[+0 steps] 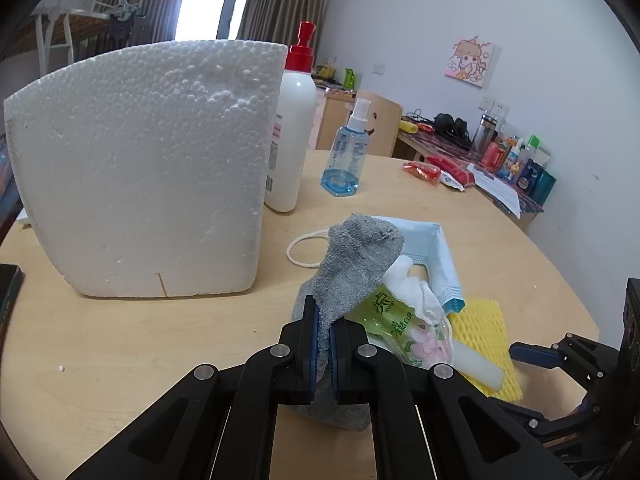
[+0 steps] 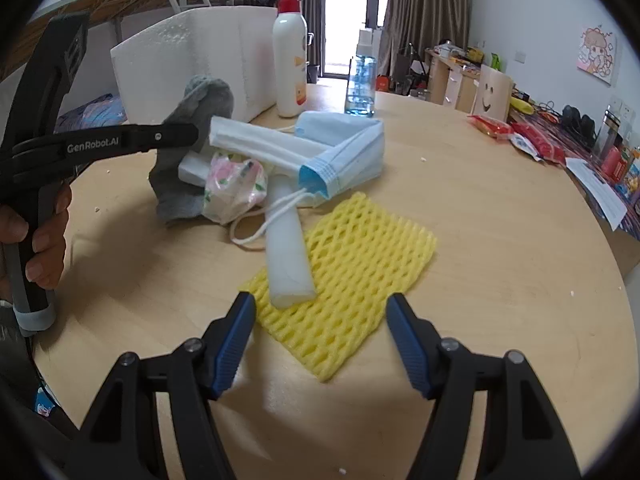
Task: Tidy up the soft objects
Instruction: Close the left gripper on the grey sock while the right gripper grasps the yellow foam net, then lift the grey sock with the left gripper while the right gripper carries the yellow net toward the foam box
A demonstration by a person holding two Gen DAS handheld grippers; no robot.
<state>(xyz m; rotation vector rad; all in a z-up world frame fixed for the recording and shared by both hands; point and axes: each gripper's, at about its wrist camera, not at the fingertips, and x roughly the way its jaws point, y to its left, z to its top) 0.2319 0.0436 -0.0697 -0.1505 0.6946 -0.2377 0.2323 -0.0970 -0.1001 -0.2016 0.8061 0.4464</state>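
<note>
Table (image 2: 500, 240): two bottles (image 2: 289, 60) (one sock (image 1: 352, 264))

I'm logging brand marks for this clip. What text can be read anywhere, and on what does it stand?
"GenRobot.AI": on the black side of the left gripper, in the right wrist view.
Green tissue pack: large printed characters, not legible enough to quote.
White pump bottle label: too small.
Blue spray bottle label: blurred.

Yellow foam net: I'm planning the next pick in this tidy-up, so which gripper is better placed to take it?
Right, probably. The right gripper hangs open just above the yellow foam net, its near edge between the fingers. The left gripper is shut on the grey sock, so it isn't free.
</note>
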